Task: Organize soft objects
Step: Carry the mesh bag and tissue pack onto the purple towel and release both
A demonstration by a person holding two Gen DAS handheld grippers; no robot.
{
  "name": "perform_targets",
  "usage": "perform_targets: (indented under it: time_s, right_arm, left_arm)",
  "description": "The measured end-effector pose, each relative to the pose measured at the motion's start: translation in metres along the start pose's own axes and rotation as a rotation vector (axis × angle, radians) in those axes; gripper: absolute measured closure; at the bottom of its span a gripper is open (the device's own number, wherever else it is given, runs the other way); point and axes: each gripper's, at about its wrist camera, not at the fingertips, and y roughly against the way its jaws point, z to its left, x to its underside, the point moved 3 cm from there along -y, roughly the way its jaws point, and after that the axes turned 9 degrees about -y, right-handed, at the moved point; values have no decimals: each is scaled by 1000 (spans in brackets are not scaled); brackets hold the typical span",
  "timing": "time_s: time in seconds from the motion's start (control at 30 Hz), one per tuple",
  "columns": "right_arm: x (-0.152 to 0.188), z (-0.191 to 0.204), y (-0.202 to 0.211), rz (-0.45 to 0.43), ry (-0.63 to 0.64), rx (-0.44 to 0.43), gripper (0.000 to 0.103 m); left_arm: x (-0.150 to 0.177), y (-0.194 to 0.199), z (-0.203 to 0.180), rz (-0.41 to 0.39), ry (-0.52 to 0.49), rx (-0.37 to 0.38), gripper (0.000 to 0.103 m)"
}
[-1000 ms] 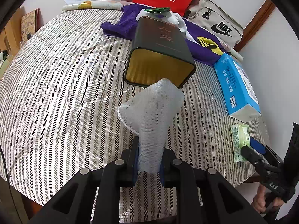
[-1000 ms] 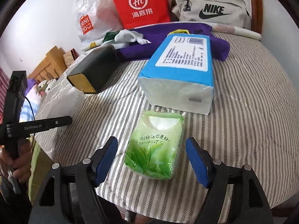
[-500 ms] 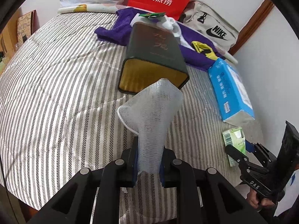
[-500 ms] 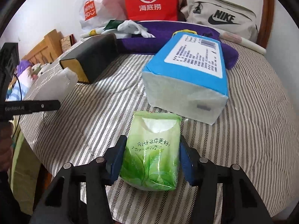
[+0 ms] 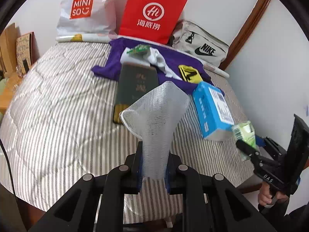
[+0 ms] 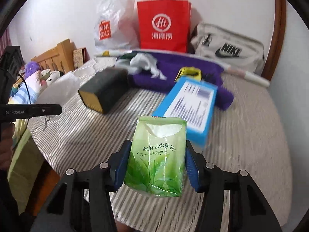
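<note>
Both packs have just come up off the bed (image 6: 251, 127). A second ago the green tissue pack (image 6: 156, 154) lay flat on the striped cover between wide-apart blue pads; the right claw (image 6: 157, 162) has since closed on it, and now the pack hangs clear of the cover, clamped by its two long sides with its torn-open top pointing away from the camera. In the left view the same pack (image 5: 244, 133) shows small at the right edge, held above the bed's corner beside the blue tissue box (image 5: 210, 108).

The left claw (image 5: 154, 166) is clenched tight on the narrow end of a white foam net sleeve (image 5: 154, 119) — the sleeve fans out upward past the pads, its open mouth well above the cover. It too sits higher over the bed than a second ago, with the dark tin (image 5: 135, 89) farther below it.

So both soft things look picked and in the air — the grasping step seems done, and what is left is carrying them to wherever they belong. The red bag (image 6: 163, 25) and white bag (image 6: 114, 25) at the wall are likely places, though nothing here settles which.
</note>
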Motion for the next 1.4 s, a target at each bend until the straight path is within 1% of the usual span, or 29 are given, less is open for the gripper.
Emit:
perform_targets:
  time_s: [0.2, 0.43, 0.53, 0.63, 0.77, 0.93, 1.07, 1.17, 1.4]
  right_arm:
    - [-39, -7, 15, -74, 2, -7, 50]
    - [-79, -17, 18, -141, -14, -2, 50]
    - [-94, -24, 13, -142, -37, -11, 50]
    - [-106, -30, 10, -145, -50, -12, 50]
    - [-119, -37, 4, -148, -56, 0, 50]
    - [-132, -44, -7, -144, -50, 24, 49]
    - [-140, -51, -22, -141, -57, 27, 49]
    - [-145, -57, -36, -118, -74, 22, 49]
    - [-160, -64, -65, -89, -71, 17, 49]
  left_arm:
    - [-28, 2, -8, 4, -30, -20, 87]
    - [-61, -7, -15, 13, -60, -50, 87]
    - [-76, -13, -18, 11, -73, -62, 87]
    - [-91, -19, -20, 4, -85, -97, 87]
    - [-107, -28, -22, 0, -91, -88, 87]
    - [-126, -40, -20, -1, -106, -108, 87]
    - [-140, -50, -15, 4, -112, -123, 87]
    - [-151, -61, -10, 10, -111, -134, 87]
    - [-174, -92, -5, 37, -119, -120, 87]
